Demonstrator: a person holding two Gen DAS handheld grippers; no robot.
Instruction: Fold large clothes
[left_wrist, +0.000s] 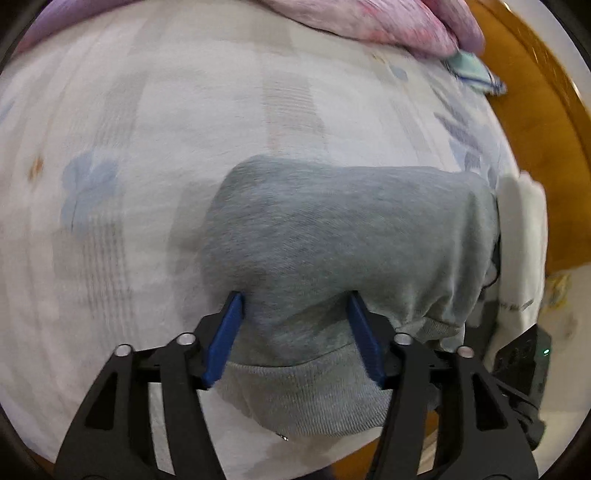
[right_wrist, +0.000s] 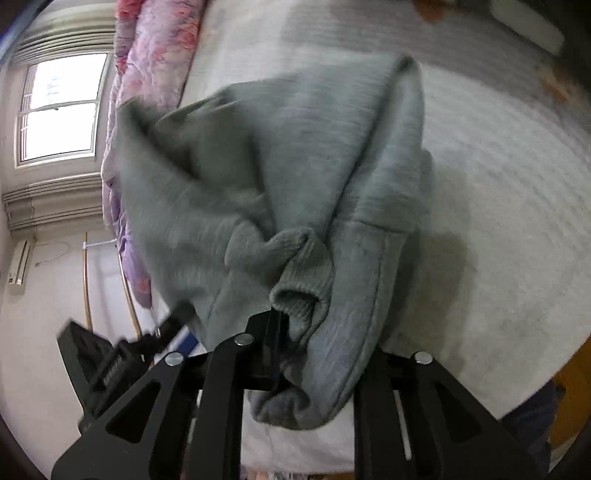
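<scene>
Left-wrist view: the left gripper stands spread, its 2 blue fingers flanking the ribbed hem of a grey sweatshirt without pinching it. The garment lies bunched on a pale patterned bedsheet. A pink floral quilt lies along the far edge of the bed, with a small teal cloth beside it. An orange-brown wooden floor borders the bed at right, where a white fabric item hangs, blurred. The right gripper's body is partly hidden behind the cloth.

Right-wrist view: the right gripper is buried in grey fabric; a ribbed cuff sits at its left finger, and the right finger is covered, so spread or pinching cannot be told. The sweatshirt hangs lifted, blocking much of the sheet. A window and a wall-mounted air conditioner appear at left. Motion blur softens both views.
</scene>
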